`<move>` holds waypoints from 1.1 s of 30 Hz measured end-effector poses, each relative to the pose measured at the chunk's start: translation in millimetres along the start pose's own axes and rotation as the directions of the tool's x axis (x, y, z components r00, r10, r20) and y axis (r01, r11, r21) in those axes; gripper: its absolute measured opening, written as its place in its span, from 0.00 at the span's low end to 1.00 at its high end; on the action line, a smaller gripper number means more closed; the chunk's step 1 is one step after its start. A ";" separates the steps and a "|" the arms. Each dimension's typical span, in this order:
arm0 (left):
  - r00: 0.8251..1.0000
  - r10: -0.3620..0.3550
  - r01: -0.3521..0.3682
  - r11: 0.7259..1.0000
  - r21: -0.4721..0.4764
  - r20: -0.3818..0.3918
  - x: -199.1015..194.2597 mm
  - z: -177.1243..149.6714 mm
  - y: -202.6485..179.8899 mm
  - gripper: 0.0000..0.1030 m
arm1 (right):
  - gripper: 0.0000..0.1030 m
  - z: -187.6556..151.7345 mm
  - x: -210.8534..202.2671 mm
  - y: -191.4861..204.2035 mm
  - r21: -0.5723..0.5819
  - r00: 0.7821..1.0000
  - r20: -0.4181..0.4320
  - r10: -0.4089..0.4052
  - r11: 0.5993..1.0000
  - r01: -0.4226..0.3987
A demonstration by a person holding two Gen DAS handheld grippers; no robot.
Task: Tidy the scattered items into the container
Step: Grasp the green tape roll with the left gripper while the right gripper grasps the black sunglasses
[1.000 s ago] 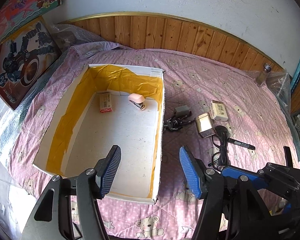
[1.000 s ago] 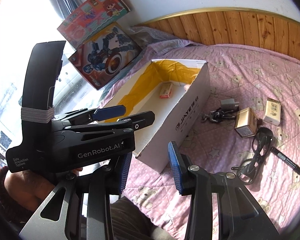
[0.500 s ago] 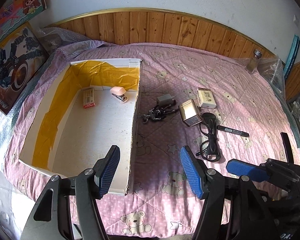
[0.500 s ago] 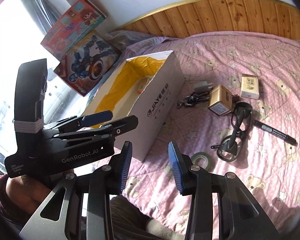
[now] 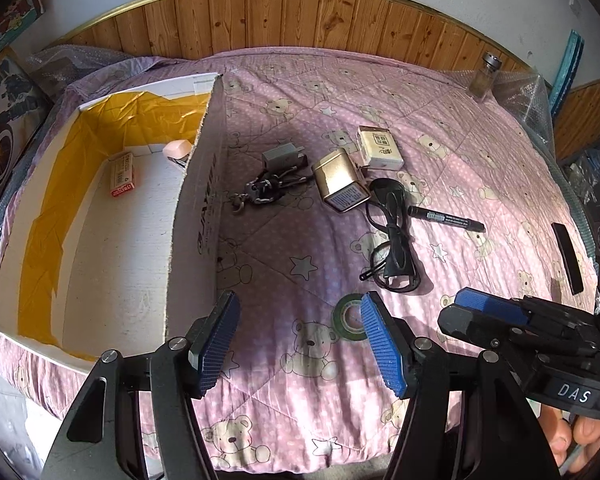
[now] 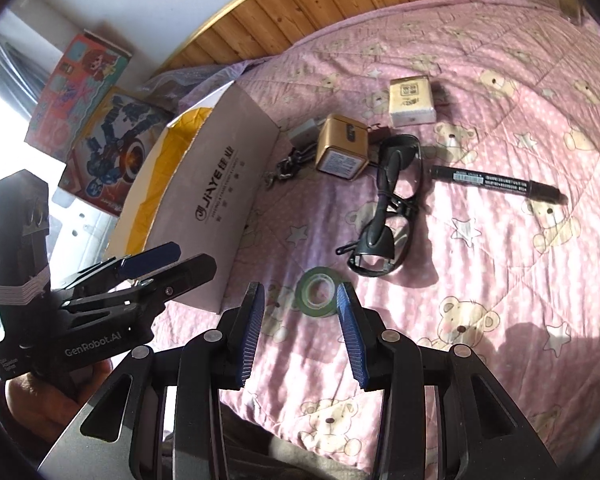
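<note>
The white cardboard box, lined with yellow along its inner walls, sits on the bed's pink bear-print quilt and serves as the landmark. Inside it, toward the far end, lie a small red-and-white packet and a pink stapler. Just beside the box's right wall lies a chain with a grey plug; farther from the box are a gold tin, a cream carton, black glasses and a black marker. A green tape roll lies off the box's near right corner.

The left tool hovers wide open and empty near that corner. The right tool is also parted and grips nothing, its fingers framing the tape roll without touching it.
</note>
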State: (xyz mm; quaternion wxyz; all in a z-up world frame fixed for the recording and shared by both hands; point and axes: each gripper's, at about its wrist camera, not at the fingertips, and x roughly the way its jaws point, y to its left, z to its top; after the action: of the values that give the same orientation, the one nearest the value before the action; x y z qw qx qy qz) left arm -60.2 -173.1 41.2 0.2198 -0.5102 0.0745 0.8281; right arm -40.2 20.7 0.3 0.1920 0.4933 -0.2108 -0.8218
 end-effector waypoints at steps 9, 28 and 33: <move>0.985 -0.091 0.102 0.992 0.071 -0.149 55.2 -10.9 -29.0 0.62 | 0.41 11.4 16.0 -34.8 0.092 0.999 -0.018 -0.039 0.995 0.041; 0.985 -0.085 0.104 0.987 0.124 -0.153 119.4 -13.6 -39.8 0.71 | 0.50 62.9 96.8 -52.6 0.021 0.969 -0.103 -0.224 0.974 0.228; 0.994 -0.059 0.079 0.967 0.244 -0.089 117.7 -25.9 -47.8 0.73 | 0.58 63.5 110.1 -35.5 -0.108 0.952 -0.075 -0.296 0.952 0.287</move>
State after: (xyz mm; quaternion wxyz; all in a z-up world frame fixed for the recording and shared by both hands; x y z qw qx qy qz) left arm -63.2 -105.6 -69.4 0.3072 -0.5142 0.1681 0.7829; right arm -149.0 2.8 -72.2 0.1013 0.5459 -0.0871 -0.8271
